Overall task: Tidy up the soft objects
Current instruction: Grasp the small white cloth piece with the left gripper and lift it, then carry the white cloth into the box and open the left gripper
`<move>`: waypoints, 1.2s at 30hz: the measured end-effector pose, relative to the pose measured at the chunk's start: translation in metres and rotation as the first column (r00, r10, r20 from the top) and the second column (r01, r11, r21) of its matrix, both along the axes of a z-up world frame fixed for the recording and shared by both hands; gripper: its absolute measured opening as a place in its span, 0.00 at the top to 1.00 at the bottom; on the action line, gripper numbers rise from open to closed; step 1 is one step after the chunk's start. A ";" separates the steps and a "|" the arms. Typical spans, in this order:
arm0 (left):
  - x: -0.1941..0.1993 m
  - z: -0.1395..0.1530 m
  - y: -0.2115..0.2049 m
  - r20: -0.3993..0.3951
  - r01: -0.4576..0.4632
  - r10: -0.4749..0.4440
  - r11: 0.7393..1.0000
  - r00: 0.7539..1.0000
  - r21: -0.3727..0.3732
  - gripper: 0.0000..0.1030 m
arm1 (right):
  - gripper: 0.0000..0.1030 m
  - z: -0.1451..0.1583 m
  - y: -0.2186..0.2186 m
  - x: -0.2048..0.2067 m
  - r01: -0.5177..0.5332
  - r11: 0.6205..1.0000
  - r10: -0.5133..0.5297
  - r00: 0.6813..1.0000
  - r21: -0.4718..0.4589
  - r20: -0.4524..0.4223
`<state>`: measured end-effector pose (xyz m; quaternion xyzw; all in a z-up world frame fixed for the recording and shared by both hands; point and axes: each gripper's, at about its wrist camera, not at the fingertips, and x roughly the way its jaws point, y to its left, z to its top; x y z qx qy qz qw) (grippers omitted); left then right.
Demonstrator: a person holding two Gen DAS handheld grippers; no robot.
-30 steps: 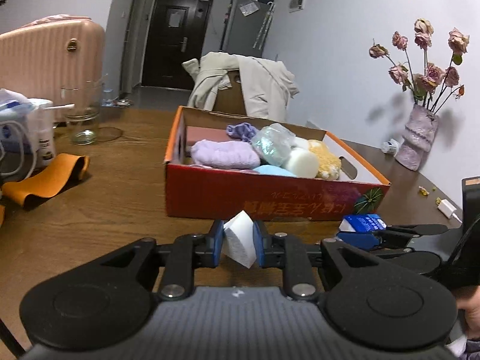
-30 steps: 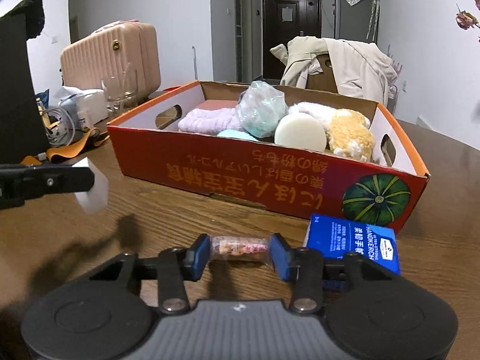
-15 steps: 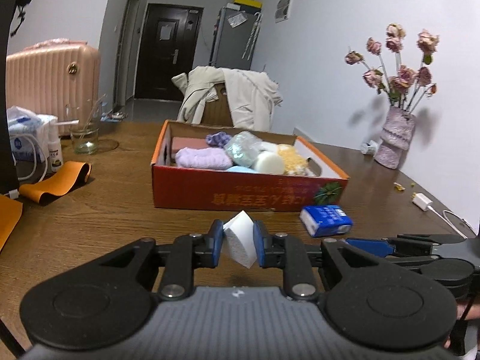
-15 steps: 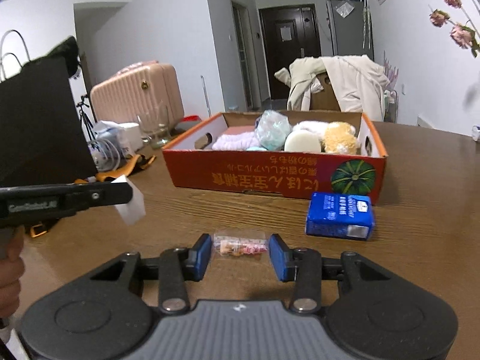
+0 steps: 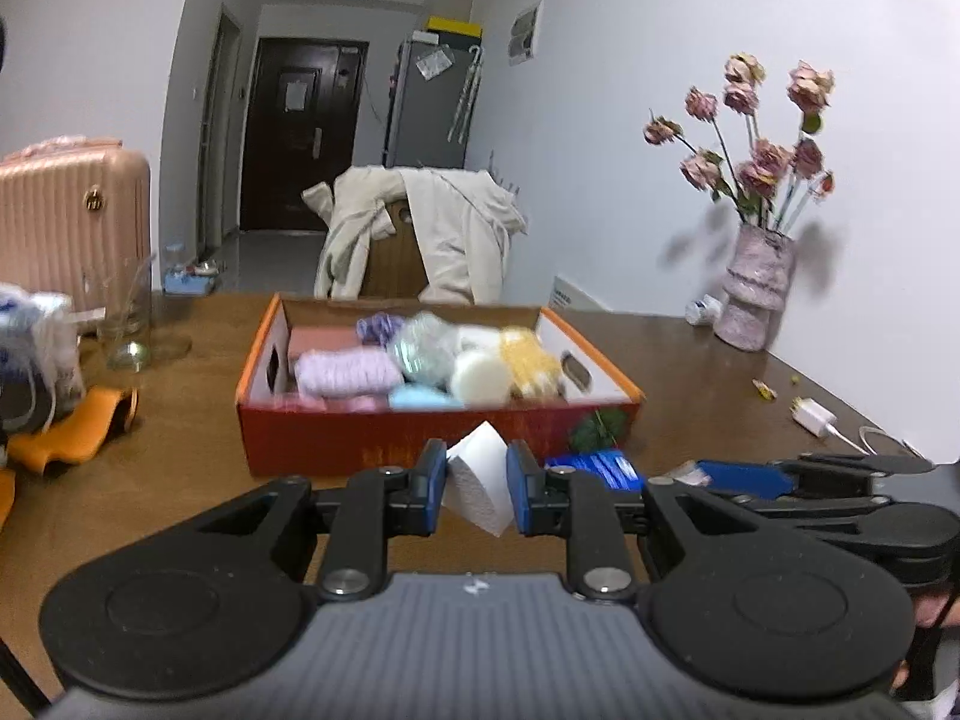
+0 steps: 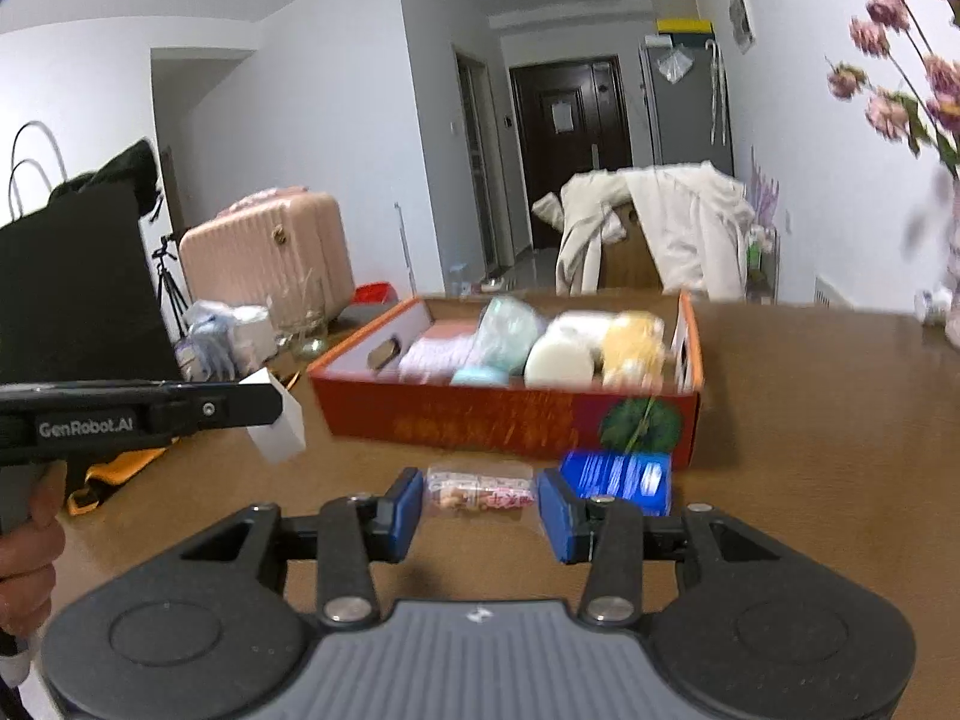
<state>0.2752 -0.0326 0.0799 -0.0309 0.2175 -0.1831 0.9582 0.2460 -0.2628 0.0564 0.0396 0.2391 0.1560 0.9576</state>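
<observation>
Your left gripper (image 5: 477, 483) was closed narrowly on a white sponge (image 5: 480, 477), clamped between both pads above the surface (image 5: 180, 480). Your right gripper (image 6: 478, 507) stood wider, its pads flanking a clear packet (image 6: 480, 489); contact was unclear. The box (image 5: 372, 441) of soft things sat at 12 o'clock, a blue pack (image 6: 618, 480) at its 5 o'clock.
</observation>
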 end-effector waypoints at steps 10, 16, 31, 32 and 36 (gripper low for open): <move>0.144 0.009 -0.042 -0.094 0.071 -0.074 0.997 0.993 -0.033 0.78 | 0.59 0.000 -0.016 0.129 0.028 0.999 -0.030 0.999 -0.041 -0.042; 0.206 -0.015 -0.079 -0.164 0.120 -0.120 0.993 0.979 -0.010 0.78 | 0.57 -0.030 -0.008 0.188 0.017 0.997 -0.025 0.993 -0.075 -0.111; 0.201 -0.015 -0.063 -0.147 0.075 -0.069 0.997 0.987 0.037 0.52 | 0.40 -0.006 -0.028 0.146 0.029 0.999 -0.032 0.997 -0.041 -0.070; 0.192 -0.010 -0.058 -0.134 0.069 -0.063 0.997 0.989 0.041 0.50 | 0.39 0.000 -0.035 0.137 0.046 0.998 -0.048 0.997 -0.039 -0.055; 0.145 0.014 -0.033 -0.071 0.047 -0.043 0.997 0.997 0.055 0.45 | 0.37 0.024 -0.059 0.093 0.116 0.993 -0.116 0.993 -0.038 0.001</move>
